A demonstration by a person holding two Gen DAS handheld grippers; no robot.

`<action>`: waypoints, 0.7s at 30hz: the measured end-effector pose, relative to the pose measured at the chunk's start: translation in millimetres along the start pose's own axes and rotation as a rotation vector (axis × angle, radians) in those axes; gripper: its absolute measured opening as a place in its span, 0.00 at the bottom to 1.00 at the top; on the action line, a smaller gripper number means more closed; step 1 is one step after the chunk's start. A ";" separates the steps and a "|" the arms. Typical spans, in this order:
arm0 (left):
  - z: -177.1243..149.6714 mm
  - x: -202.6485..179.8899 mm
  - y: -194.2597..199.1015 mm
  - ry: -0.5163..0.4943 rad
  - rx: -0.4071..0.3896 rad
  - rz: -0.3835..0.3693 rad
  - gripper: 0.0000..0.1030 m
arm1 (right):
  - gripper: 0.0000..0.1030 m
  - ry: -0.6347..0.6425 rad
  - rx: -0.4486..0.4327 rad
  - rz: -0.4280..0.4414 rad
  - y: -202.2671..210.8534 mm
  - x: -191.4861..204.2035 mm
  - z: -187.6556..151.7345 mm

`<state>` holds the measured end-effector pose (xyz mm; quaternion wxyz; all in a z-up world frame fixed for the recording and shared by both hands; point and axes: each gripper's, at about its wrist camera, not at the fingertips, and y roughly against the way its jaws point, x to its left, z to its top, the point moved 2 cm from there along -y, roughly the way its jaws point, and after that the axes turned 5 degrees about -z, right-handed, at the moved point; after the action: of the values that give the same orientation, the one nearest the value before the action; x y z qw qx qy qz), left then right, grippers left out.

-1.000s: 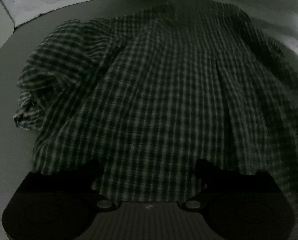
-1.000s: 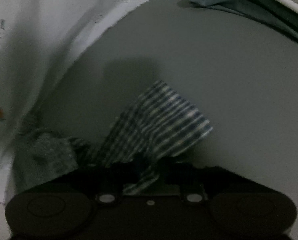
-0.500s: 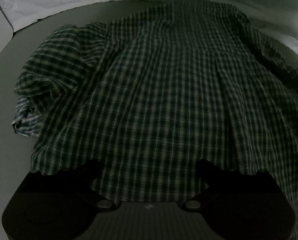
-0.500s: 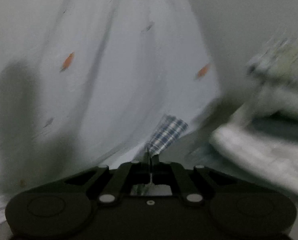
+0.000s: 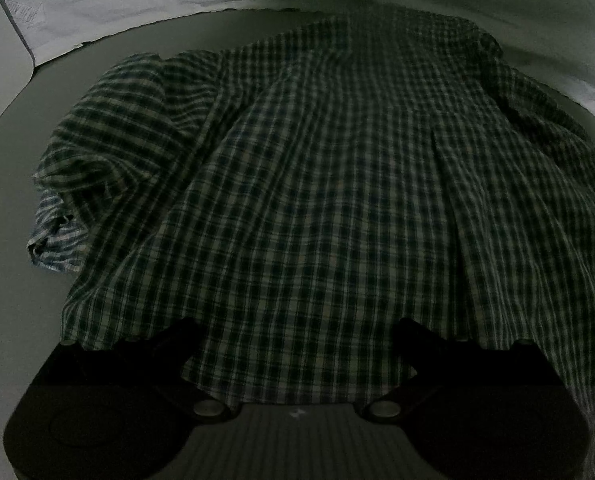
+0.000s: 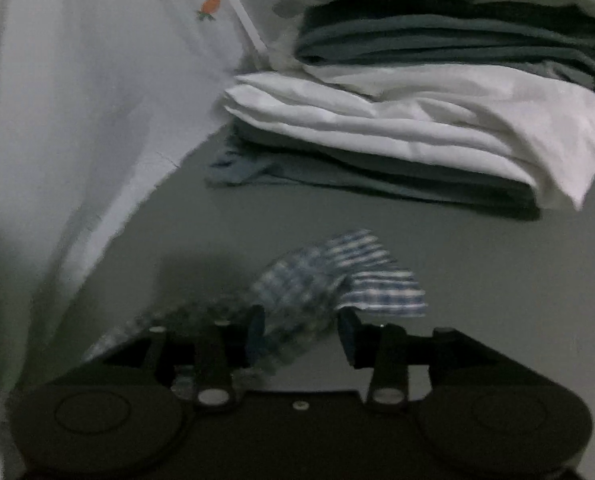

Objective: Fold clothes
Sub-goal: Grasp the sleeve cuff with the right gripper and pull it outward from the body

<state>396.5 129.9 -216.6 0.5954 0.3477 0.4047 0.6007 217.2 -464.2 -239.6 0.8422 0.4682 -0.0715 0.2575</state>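
The left gripper (image 5: 297,336) hovers low over the hem of a checked shirt (image 5: 337,200), its two dark fingers (image 5: 177,340) spread wide apart with the fabric running between and beneath them; whether they touch the cloth cannot be told. The shirt is a dark green and cream plaid, lying spread over the grey worktop (image 5: 9,280). Its body fans out flat from the fingers toward the far edge, with a pleat line running up the middle-right. On the left side a sleeve (image 5: 109,152) lies bunched and rumpled, its cuff (image 5: 53,244) turned back to show a paler, bluish underside. The right side of the shirt rides up in loose folds against a white sheet (image 5: 137,4) that rings the far edge of the worktop.

The right gripper (image 6: 301,328) has its fingers (image 6: 347,336) parted, with a crumpled end of the same checked fabric (image 6: 337,280) lying between and just beyond them on the worktop (image 6: 497,272); the cloth looks blurred, and no grip on it shows. Farther off sits a stack of folded clothes (image 6: 437,120), dark grey layers with a white garment (image 6: 417,116) between them. To the left hangs a white cloth printed with a small orange carrot (image 6: 210,3).
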 end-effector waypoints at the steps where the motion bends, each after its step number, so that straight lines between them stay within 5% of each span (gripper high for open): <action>1: 0.6 0.0 0.4 0.003 0.002 0.002 1.00 | 0.45 -0.018 -0.002 0.017 -0.5 2.1 2.1; 10: 6.7 -1.8 -1.9 0.014 0.001 0.008 1.00 | 0.45 -0.273 0.095 0.200 -34.2 25.0 23.8; 14: 8.1 1.1 -1.2 0.013 0.001 0.007 1.00 | 0.44 -0.332 0.037 0.207 -30.9 33.2 27.2; 21: 13.3 -2.3 -5.9 0.016 -0.004 0.009 1.00 | 0.43 -0.225 -0.187 -0.099 16.6 31.8 34.9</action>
<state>411.1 128.3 -216.0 0.5902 0.3435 0.4065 0.6070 240.4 -474.2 -196.4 0.8805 0.4166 -0.1658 0.1541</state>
